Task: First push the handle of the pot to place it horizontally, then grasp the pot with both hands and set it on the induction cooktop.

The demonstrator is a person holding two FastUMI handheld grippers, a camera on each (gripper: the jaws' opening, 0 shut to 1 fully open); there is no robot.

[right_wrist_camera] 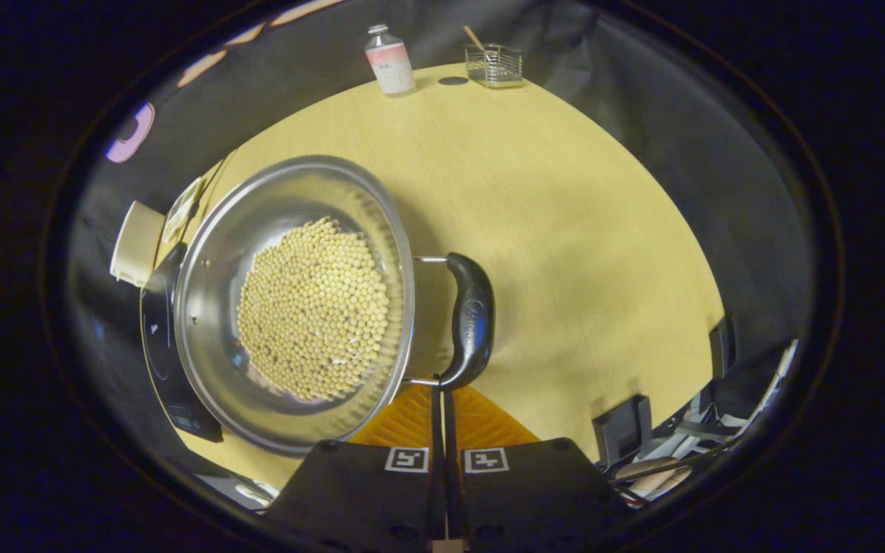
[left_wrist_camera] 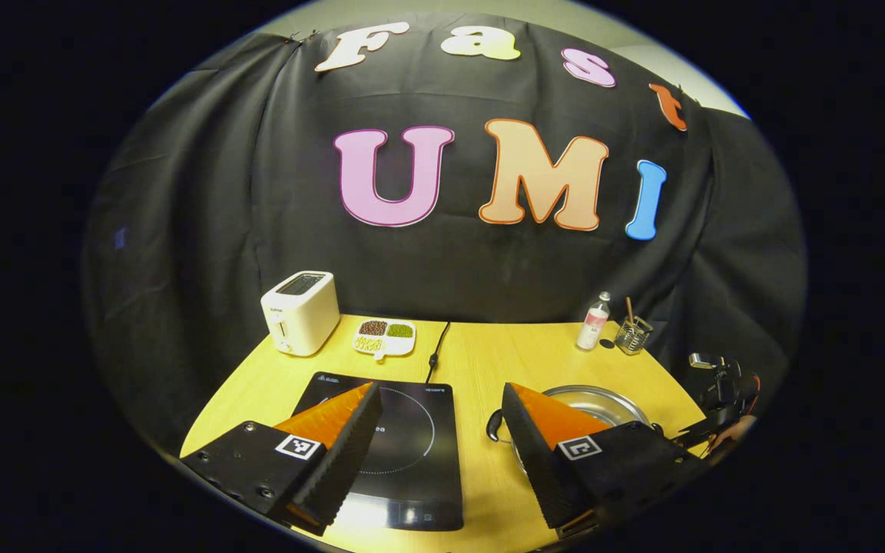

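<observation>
1. My right gripper (right_wrist_camera: 442, 395) has its two orange fingers pressed together with only a thin slit between them, gripping nothing; the tips sit just below the near end of the pot's black handle (right_wrist_camera: 471, 320), and I cannot tell whether they touch it.
2. My left gripper (left_wrist_camera: 442, 415) is spread wide, with nothing between the fingers; one finger (left_wrist_camera: 327, 421) hangs over the induction cooktop (left_wrist_camera: 404, 449), the other over the near rim of the pot (left_wrist_camera: 592, 403).
3. In the right gripper view the pot (right_wrist_camera: 212, 322) is a shiny steel one, filled across its bottom with pale round beans (right_wrist_camera: 312, 311). It stands on the yellow table (right_wrist_camera: 565, 230), with its far edge beside the cooktop (right_wrist_camera: 158, 338).
4. The black handle sticks out on wire arms from the side of the pot nearest my right gripper.
5. In the left gripper view the cooktop lies flat and black on the table (left_wrist_camera: 481, 361), its cord (left_wrist_camera: 436, 349) running back toward the wall.
6. Farther back stand a white toaster (left_wrist_camera: 300, 311) and a white divided dish (left_wrist_camera: 385, 336) of grains, just beside each other.
7. At the far right corner there is a small bottle (left_wrist_camera: 594, 321) and a wire holder (left_wrist_camera: 633, 334) with a stick in it, near one another.
</observation>
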